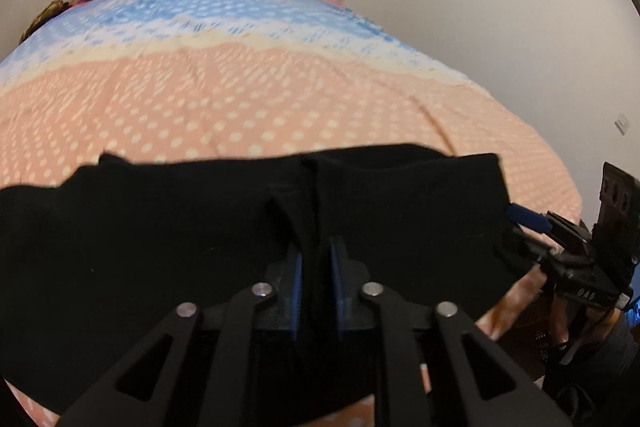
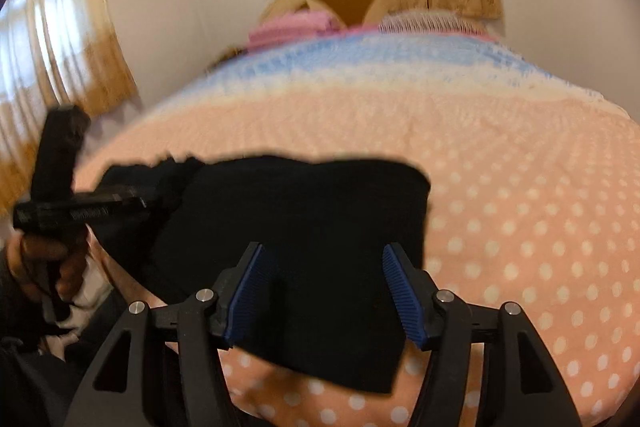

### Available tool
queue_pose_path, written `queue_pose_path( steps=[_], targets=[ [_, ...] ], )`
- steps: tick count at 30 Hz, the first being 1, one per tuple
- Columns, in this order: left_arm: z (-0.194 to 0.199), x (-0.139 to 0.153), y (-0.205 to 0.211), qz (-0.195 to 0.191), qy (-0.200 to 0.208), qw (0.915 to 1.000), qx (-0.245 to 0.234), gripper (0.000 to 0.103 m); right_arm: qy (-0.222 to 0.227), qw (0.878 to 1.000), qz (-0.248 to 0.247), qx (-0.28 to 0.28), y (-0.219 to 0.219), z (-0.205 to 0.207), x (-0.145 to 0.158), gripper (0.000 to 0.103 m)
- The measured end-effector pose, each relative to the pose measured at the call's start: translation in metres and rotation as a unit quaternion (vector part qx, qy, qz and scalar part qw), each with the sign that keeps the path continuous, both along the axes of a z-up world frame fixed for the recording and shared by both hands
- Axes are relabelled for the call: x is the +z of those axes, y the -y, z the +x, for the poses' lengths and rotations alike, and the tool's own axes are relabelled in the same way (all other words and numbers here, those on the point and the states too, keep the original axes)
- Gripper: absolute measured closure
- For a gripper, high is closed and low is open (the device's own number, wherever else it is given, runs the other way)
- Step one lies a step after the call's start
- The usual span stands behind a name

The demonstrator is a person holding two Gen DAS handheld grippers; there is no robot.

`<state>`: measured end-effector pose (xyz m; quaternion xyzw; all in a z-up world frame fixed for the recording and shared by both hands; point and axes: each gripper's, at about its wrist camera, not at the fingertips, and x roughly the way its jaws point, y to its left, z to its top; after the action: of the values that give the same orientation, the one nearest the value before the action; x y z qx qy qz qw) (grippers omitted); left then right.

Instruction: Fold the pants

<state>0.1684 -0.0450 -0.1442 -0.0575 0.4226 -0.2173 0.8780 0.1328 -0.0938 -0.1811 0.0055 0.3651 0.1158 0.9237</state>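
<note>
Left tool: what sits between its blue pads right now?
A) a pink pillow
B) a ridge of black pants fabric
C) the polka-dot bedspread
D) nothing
B: in the left wrist view, the left tool has its pads closed on a raised fold of the black pants.

Black pants (image 2: pixel 304 227) flat on bedspread (image 2: pixel 520 207)

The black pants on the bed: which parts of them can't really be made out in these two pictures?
- Left wrist view: the near hem of the black pants is covered by the left gripper, shut on a fold.
- Same view: their left end runs off the picture edge.
- Right wrist view: motion blur smears the pants' far edge; the open right gripper covers part of the near edge.
- Both views: seams, pockets and waistband vanish in the uniform black.
</note>
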Motion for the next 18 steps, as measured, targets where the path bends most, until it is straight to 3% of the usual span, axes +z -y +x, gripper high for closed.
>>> queue_pose_path(
  steps=[4, 5, 6, 8, 11, 14, 17, 18],
  targets=[
    [-0.003, 0.002, 0.001, 0.003, 0.016, 0.9998, -0.01, 0.078, 0.014, 1.0, -0.025, 0.003, -0.007, -0.004, 0.004, 0.04],
    [-0.005, 0.005, 0.0, 0.009, 0.019, 0.9997, -0.01, 0.069, 0.02, 1.0, -0.022, 0.002, -0.007, -0.005, 0.007, 0.04],
    [-0.008, 0.008, -0.002, 0.02, 0.026, 0.9994, -0.008, 0.051, 0.028, 1.0, -0.014, 0.002, -0.008, -0.007, 0.012, 0.04],
    [-0.016, 0.018, -0.013, 0.056, 0.064, 0.9963, 0.013, 0.031, 0.043, 0.999, -0.002, 0.012, -0.012, -0.007, 0.021, 0.04],
    [-0.019, 0.025, -0.041, 0.074, 0.08, 0.9935, 0.034, 0.029, 0.04, 0.999, -0.013, 0.033, -0.03, 0.002, 0.021, 0.04],
    [-0.017, 0.026, -0.088, 0.101, 0.081, 0.988, 0.084, 0.029, -0.011, 0.999, -0.026, 0.038, -0.043, 0.024, 0.001, 0.039],
    [-0.018, 0.026, -0.139, 0.122, 0.077, 0.9793, 0.142, 0.029, 0.009, 0.999, -0.034, 0.041, -0.05, 0.019, 0.004, 0.039],
    [-0.021, 0.025, -0.166, 0.138, 0.078, 0.9721, 0.172, 0.029, 0.012, 0.998, -0.022, 0.054, -0.049, 0.015, 0.008, 0.039]
  ],
)
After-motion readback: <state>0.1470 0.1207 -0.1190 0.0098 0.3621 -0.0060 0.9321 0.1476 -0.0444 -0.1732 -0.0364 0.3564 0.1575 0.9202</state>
